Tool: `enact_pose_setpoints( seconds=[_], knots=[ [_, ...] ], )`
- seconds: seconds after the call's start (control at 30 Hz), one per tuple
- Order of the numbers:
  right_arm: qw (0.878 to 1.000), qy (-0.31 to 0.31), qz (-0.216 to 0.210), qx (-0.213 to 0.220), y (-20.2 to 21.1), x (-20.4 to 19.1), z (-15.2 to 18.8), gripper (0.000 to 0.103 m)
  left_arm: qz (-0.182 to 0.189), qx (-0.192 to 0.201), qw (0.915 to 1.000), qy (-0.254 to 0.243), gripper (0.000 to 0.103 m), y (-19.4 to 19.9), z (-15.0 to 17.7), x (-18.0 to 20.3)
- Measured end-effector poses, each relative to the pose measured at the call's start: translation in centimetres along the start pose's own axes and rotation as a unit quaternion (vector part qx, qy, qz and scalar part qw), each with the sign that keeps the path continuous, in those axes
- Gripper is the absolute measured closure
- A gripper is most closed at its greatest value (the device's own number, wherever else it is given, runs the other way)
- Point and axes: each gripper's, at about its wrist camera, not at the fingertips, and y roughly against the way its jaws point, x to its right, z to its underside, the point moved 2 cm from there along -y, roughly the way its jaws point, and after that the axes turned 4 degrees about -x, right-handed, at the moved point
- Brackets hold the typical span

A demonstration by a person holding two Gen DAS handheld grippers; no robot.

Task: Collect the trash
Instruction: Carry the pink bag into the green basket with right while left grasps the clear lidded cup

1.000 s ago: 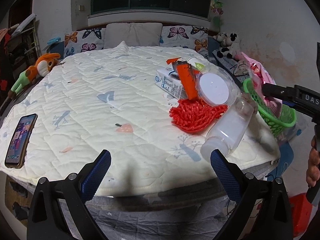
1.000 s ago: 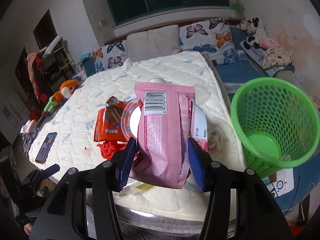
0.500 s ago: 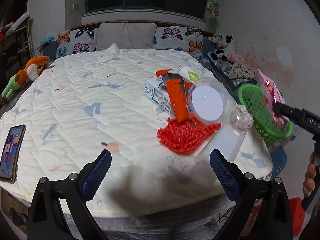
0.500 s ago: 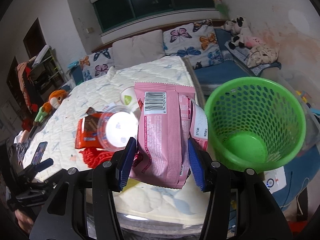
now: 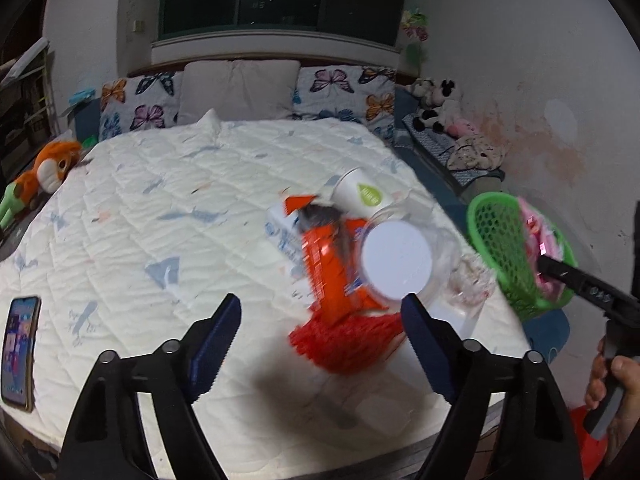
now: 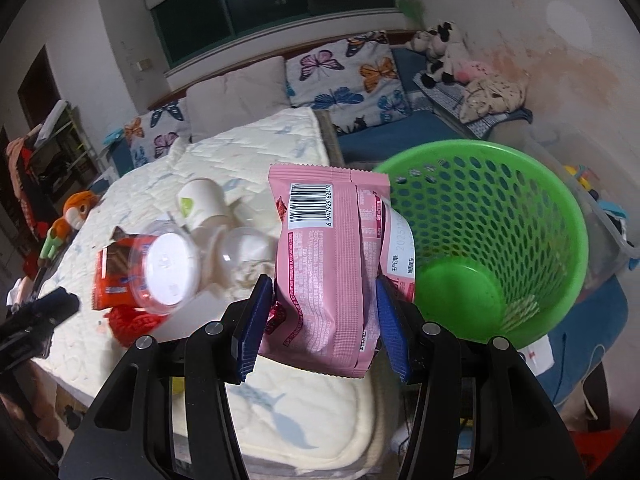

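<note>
Left gripper had nothing between its jaws, they were closing w/ only bare quilt in the gap, and the trash pile sat ahead and off toward its right jaw: orange wrapper, clear tub w/ white lid, paper cup, red mesh thing nearest the right jaw tip. Right gripper was pinching the pink snack bag at its lower half, most of the bag sticking up past the jaws; green basket was just beyond the right jaw, mouth facing it, bag not over the rim yet imo. Risk: let go too early and the floppy bag catches the rim or drops btw bed and basket. Left side could also nudge the tub off the edge if it grabs blind. Pile was motion-blurred, couldn't tell what the white stuff behind the tub was; basket floor partly hidden by the bag.
</note>
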Motion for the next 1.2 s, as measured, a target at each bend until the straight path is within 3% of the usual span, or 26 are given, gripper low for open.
enact_pose_setpoints(
  seconds=[0.27,0.43,0.83,1.07,1.2],
  knots=[
    [1.0,-0.011,0.005,-0.007,-1.3,1.7,-0.1,0.051,0.087,-0.007,0.9957,-0.032,0.044,-1.6,-2.3,3.2],
    [1.0,-0.014,0.004,-0.011,-1.9,2.1,-0.4,0.051,0.111,-0.004,0.9924,-0.055,0.05,-3.2,-3.4,4.2],
    [1.0,-0.013,0.011,-0.015,-3.2,3.1,-0.8,0.051,0.127,-0.049,0.9903,-0.03,0.054,-7.3,-3.4,1.6],
    [0.999,-0.023,0.014,-0.023,-4.2,4.4,-0.8,0.051,0.136,-0.066,0.987,-0.055,0.07,-7.9,-3.4,2.4],
    [0.999,-0.023,0.018,-0.027,-4.5,4.6,-0.6,0.05,0.138,-0.072,0.9868,-0.045,0.081,-8.0,-3.6,1.9]
  ],
)
